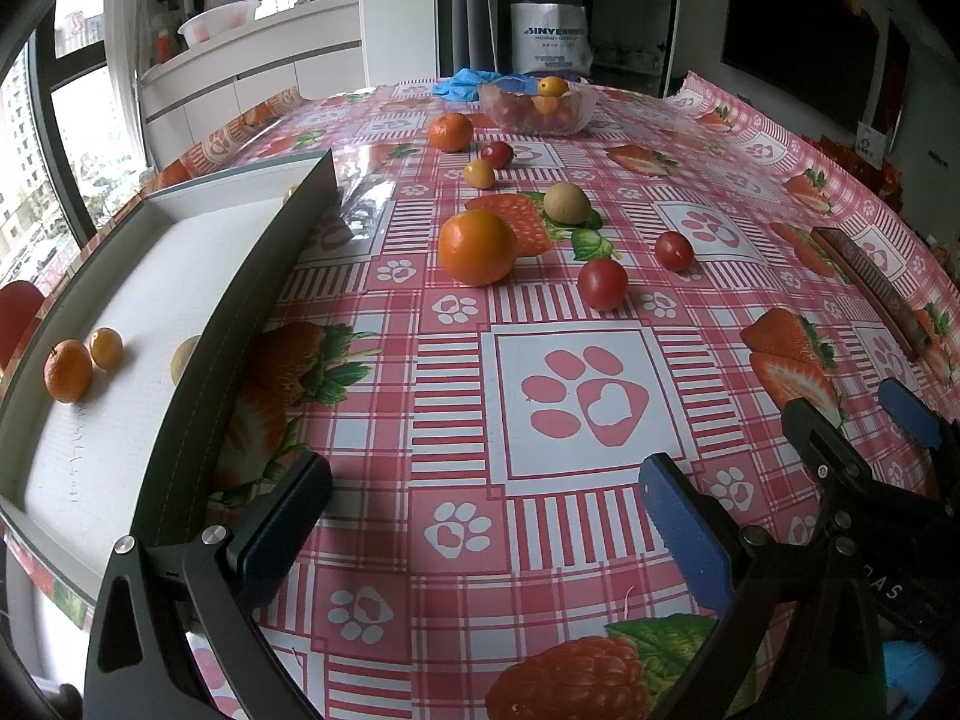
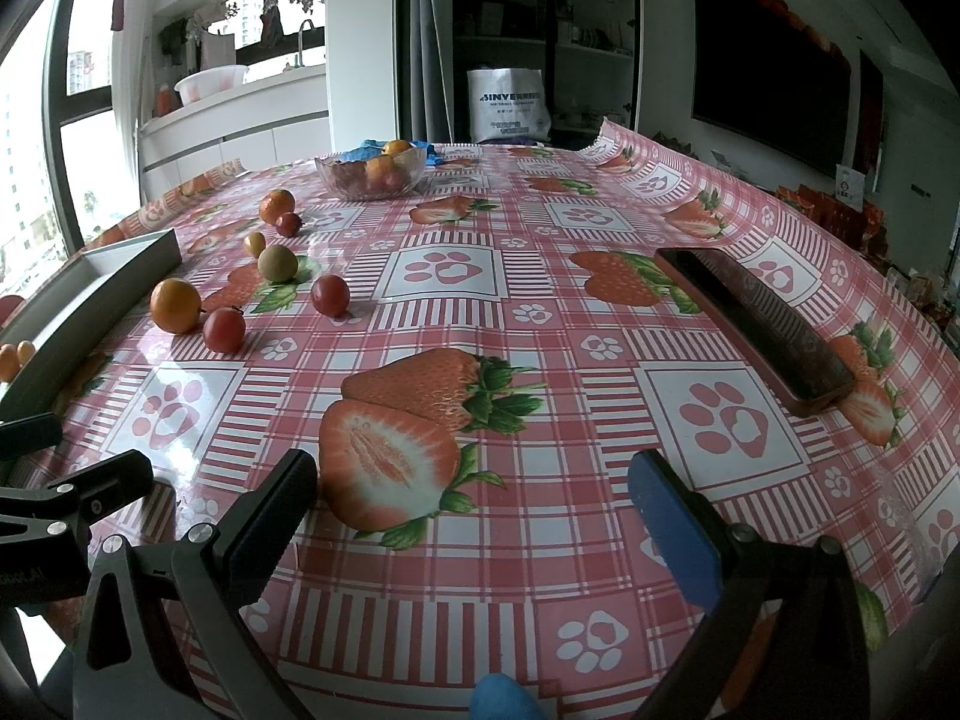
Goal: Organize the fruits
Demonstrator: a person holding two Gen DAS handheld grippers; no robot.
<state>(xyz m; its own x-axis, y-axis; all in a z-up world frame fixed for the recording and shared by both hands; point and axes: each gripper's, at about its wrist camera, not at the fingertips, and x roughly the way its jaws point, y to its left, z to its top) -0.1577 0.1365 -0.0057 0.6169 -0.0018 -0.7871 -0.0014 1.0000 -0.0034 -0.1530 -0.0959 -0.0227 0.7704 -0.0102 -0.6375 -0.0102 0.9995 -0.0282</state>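
The tray [image 1: 198,240] at left already holds 3 small fruits. On the counter [image 1: 576,540] beside it sits the large orange [image 1: 477,247], firm and light but prone to roll; grip across its middle. The 2 cherry tomatoes [image 1: 602,283] are thin-skinned, so squeeze softly. Left gripper [image 1: 480,504] and right gripper [image 2: 474,498] both gape wide, fingers holding nothing.

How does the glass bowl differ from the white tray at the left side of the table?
The glass bowl is round and transparent; the white tray is rectangular and opaque, with dark outer walls. The glass bowl is piled with fruit, while the white tray shows only a few pieces on its mostly bare floor. The bowl stands at the far end; the tray lies near the left gripper. Both hold fruit.
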